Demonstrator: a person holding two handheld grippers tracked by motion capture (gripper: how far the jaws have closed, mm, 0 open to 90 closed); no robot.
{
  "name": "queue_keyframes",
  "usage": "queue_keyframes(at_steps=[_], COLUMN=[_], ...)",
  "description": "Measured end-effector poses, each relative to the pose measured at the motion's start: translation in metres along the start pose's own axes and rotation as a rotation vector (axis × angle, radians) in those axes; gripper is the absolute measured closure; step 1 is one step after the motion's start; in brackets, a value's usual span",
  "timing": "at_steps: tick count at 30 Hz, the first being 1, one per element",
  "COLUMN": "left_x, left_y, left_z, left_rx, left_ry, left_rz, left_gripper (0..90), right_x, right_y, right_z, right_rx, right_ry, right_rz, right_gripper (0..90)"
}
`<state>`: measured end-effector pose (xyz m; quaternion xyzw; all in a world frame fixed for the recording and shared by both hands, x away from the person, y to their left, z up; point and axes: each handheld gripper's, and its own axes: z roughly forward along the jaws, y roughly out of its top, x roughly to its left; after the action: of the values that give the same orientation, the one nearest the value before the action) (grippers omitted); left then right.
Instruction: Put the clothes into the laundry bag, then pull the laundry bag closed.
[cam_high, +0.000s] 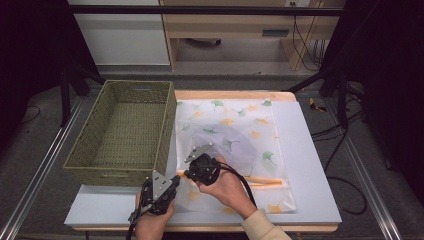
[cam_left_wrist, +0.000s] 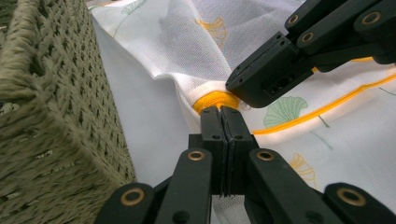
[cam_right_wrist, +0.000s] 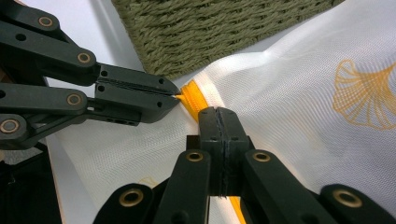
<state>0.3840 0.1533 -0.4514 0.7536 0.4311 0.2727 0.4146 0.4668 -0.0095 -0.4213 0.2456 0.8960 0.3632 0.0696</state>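
Observation:
A white mesh laundry bag (cam_high: 235, 135) printed with green and orange leaves lies flat on the table, with an orange zipper (cam_high: 262, 181) along its near edge. Both grippers meet at the zipper's left end. In the left gripper view my left gripper (cam_left_wrist: 222, 112) is shut on the orange zipper end (cam_left_wrist: 215, 99), and the right gripper (cam_left_wrist: 236, 86) comes in from the upper right, touching the same spot. In the right gripper view my right gripper (cam_right_wrist: 218, 114) is shut on the orange zipper (cam_right_wrist: 191, 98) just beside the left gripper (cam_right_wrist: 175, 95). From above, the left gripper (cam_high: 176, 178) and right gripper (cam_high: 186, 173) sit tip to tip.
A green woven basket (cam_high: 125, 130) stands open at the table's left, its wall close to both grippers. The white table top (cam_high: 310, 165) shows bare to the right of the bag and along the front edge. Cables and furniture lie beyond the table.

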Motion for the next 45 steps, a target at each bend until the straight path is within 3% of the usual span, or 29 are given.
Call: queue_keyframes(at_steps=[2, 22, 45], left_x=[0.0, 0.005, 0.005], left_y=[0.0, -0.004, -0.003], left_z=[-0.001, -0.002, -0.003], left_rx=[-0.005, -0.006, -0.01], left_ry=[0.003, 0.008, 0.011], left_rz=[-0.002, 0.001, 0.003], left_gripper=[89.3, 89.2, 89.2], right_x=[0.0, -0.009, -0.013], right_y=[-0.002, -0.026, -0.031], right_z=[0.001, -0.001, -0.006], right_rx=[0.01, -0.044, -0.049], right_ry=[-0.02, -0.042, -0.047], right_rz=[-0.009, 0.036, 0.048], right_gripper=[90.0, 90.0, 90.0])
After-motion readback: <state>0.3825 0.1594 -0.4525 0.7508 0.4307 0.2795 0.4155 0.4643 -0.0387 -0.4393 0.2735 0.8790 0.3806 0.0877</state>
